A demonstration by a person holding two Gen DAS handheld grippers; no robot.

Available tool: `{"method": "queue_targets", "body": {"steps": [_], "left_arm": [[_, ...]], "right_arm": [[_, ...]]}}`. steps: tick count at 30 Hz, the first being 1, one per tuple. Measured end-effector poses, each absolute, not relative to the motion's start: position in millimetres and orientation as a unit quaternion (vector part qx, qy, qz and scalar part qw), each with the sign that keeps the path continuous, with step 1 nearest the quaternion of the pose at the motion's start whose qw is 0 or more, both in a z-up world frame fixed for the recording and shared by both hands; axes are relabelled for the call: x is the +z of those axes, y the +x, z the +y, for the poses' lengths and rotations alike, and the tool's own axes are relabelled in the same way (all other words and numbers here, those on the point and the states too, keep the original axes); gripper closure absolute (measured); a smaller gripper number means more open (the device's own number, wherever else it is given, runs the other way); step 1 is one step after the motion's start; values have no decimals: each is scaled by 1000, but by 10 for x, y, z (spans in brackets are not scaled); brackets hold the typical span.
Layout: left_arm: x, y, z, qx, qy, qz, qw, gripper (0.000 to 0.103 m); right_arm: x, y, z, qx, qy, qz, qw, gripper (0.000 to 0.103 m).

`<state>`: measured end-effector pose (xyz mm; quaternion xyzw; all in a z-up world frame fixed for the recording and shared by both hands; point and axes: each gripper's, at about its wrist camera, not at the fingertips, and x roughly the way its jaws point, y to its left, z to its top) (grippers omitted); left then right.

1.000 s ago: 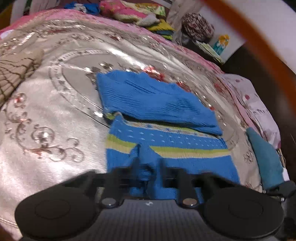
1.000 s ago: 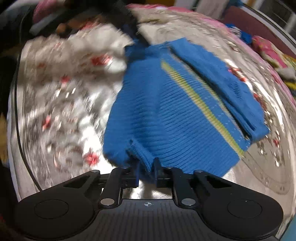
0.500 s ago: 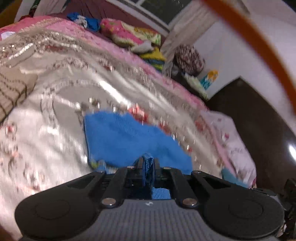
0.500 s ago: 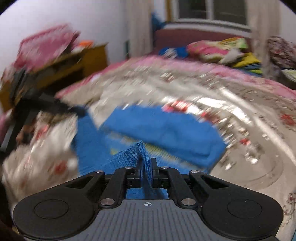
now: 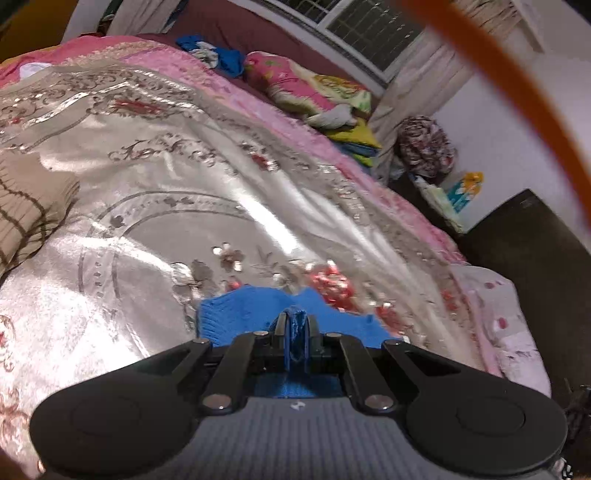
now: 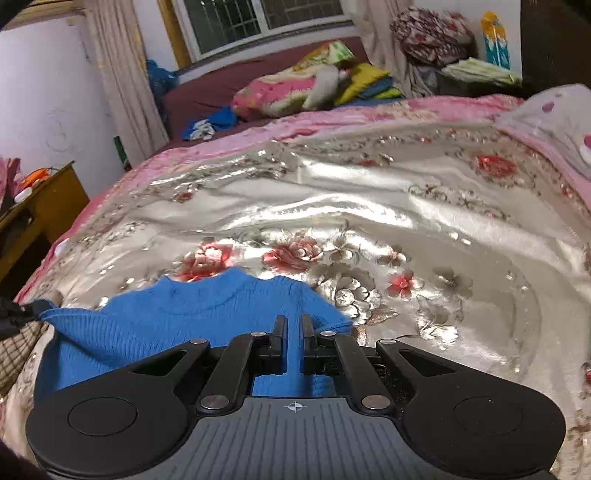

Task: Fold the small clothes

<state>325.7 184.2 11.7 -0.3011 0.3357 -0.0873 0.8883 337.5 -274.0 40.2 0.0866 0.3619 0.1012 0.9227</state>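
On the bed, a blue knit sweater (image 6: 192, 325) lies spread over a shiny silver bedspread (image 6: 369, 221) patterned with red and grey flowers, its neckline toward the far side. Over the sweater's right part, the right gripper (image 6: 293, 328) hovers low with its jaws a little apart and nothing between them. From the left wrist view, the left gripper (image 5: 295, 332) has its jaws clamped on a bunched fold of the same sweater (image 5: 236, 314), which shows as a blue patch just ahead of the fingers. At the left edge of that view sits a tan checked cloth (image 5: 26, 206) on the bedspread (image 5: 184, 177). Beyond the bed's pink border, a pile of folded bedding (image 6: 314, 85) in pink, yellow and blue rests on a dark red surface under the window (image 6: 258, 18), with a small blue and white heap of cloth (image 6: 210, 125) beside it.
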Motion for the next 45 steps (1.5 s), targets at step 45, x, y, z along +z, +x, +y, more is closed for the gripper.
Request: {"method": "queue_targets", "body": {"steps": [45], "left_arm": [[-63, 3190, 1553, -49, -174, 384, 905, 91]], "right_arm": [[121, 3478, -2452, 115, 89, 383, 912, 97]]}}
